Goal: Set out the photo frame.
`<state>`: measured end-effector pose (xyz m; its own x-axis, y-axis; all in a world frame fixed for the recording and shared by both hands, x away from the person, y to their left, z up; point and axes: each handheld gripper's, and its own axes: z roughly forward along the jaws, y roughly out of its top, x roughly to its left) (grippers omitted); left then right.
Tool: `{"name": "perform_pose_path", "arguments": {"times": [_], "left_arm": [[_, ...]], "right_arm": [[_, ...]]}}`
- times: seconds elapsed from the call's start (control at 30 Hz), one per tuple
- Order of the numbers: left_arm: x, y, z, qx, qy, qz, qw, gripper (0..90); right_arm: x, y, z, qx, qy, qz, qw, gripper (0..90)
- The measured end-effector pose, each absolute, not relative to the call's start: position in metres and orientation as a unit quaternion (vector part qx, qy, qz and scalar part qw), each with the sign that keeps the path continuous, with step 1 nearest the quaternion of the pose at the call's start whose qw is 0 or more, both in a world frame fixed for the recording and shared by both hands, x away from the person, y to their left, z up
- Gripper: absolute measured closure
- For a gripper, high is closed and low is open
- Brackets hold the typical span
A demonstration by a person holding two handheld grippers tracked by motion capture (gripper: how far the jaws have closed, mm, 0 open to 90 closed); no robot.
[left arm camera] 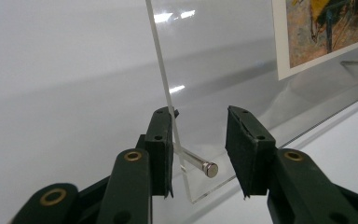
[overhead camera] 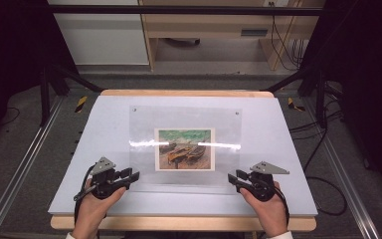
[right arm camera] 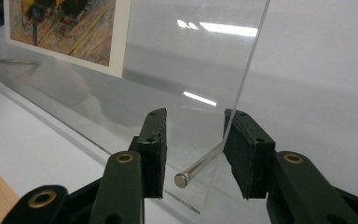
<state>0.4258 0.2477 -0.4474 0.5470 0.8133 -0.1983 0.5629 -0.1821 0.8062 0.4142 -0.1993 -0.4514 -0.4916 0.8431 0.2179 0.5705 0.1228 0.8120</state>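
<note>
A clear acrylic panel (overhead camera: pixel 144 124) lies on the white table top (overhead camera: pixel 278 149) with a boat painting print (overhead camera: pixel 185 149) in its middle. My left gripper (overhead camera: pixel 131 175) is at the panel's near left corner, open. In the left gripper view the gripper (left arm camera: pixel 199 142) straddles a small metal pin (left arm camera: pixel 200 164) that sticks through the acrylic panel (left arm camera: pixel 205 56), and the left jaw is against the panel's edge. My right gripper (overhead camera: pixel 235 178) is at the near right corner, open. In the right gripper view the gripper (right arm camera: pixel 195 142) brackets another metal pin (right arm camera: pixel 196 169) in the panel (right arm camera: pixel 186 60).
Two more small pins sit at the panel's far corners (overhead camera: pixel 134 109). A wooden strip (overhead camera: pixel 179 223) edges the table's near side. Black frame posts (overhead camera: pixel 45 94) and floor cables (overhead camera: pixel 323 149) flank the table. A wooden cabinet (overhead camera: pixel 204 30) stands behind.
</note>
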Motion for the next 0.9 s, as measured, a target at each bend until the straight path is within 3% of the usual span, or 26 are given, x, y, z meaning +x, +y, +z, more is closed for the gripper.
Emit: {"name": "perform_pose_path", "arguments": {"times": [0.9], "left_arm": [[0.4189, 0.2463, -0.449, 0.765, 0.449, 0.151, 0.436, 63.7]], "right_arm": [[0.4097, -0.2006, -0.4527, 0.481, 0.739, 0.449, 0.148, 63.9]]}}
